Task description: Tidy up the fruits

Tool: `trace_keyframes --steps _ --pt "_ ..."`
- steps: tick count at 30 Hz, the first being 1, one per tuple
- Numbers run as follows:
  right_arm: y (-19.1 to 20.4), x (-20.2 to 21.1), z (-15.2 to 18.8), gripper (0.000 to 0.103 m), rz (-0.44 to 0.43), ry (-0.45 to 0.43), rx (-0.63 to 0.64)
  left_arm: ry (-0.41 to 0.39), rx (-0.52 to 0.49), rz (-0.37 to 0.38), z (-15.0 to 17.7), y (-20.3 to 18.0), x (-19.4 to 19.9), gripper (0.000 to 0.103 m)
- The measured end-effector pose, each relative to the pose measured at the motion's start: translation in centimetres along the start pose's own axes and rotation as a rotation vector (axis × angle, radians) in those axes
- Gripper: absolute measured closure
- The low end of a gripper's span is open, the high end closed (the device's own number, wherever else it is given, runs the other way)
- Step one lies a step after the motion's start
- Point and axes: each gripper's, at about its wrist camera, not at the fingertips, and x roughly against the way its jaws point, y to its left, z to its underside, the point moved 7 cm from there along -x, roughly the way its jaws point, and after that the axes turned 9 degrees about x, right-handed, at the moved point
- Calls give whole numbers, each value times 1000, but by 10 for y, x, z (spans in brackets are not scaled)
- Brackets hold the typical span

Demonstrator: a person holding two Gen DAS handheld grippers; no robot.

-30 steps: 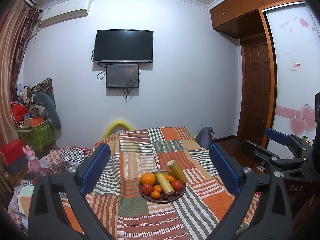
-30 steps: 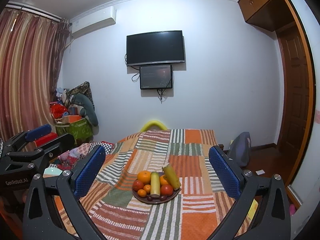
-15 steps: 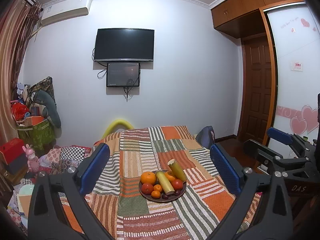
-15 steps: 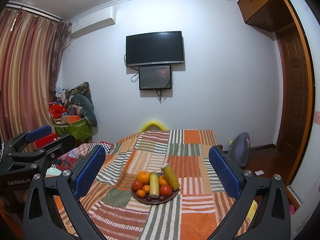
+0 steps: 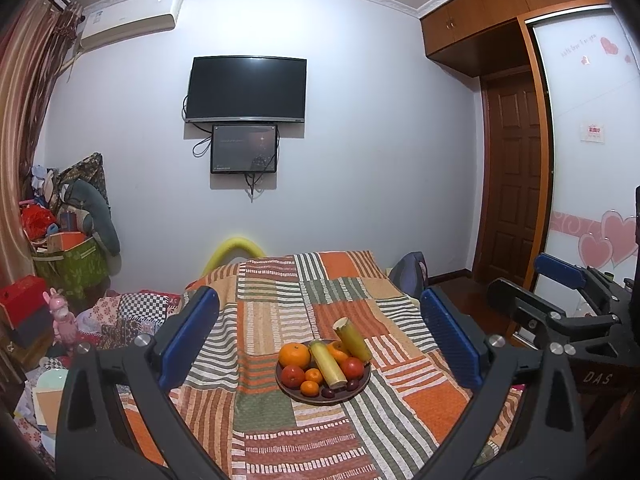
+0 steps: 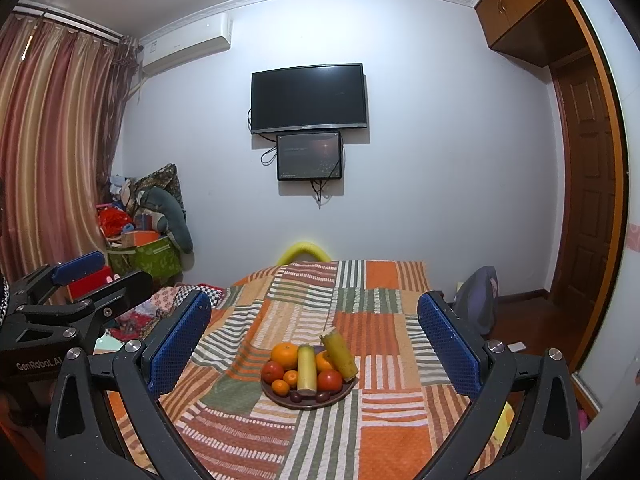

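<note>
A dark plate (image 5: 352, 393) of fruit sits on a striped patchwork cloth (image 5: 280, 320) over a table. It holds a large orange (image 5: 294, 355), small oranges, red fruits, dark grapes and two yellow-green cane sections (image 5: 328, 362). The plate also shows in the right wrist view (image 6: 340, 396). My left gripper (image 5: 320, 338) is open and empty, held back from the plate. My right gripper (image 6: 314, 338) is open and empty, likewise short of the plate. The right gripper appears at the right edge of the left wrist view (image 5: 560, 312); the left gripper appears at the left of the right wrist view (image 6: 72, 304).
A TV (image 5: 247, 90) and small screen hang on the far wall. Piled bags and boxes (image 5: 68, 256) stand at the left. A wooden door (image 5: 512, 184) and wardrobe are at the right. A yellow chair back (image 5: 236, 248) rises behind the table.
Both views have shifted very slightly; the plate and fruit stay in place and both grippers remain open.
</note>
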Motion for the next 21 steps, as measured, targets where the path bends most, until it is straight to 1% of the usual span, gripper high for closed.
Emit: trace_keyframes --steps 21 --pt "-5 1 0 0 2 6 -12 23 -1 16 3 0 -5 1"
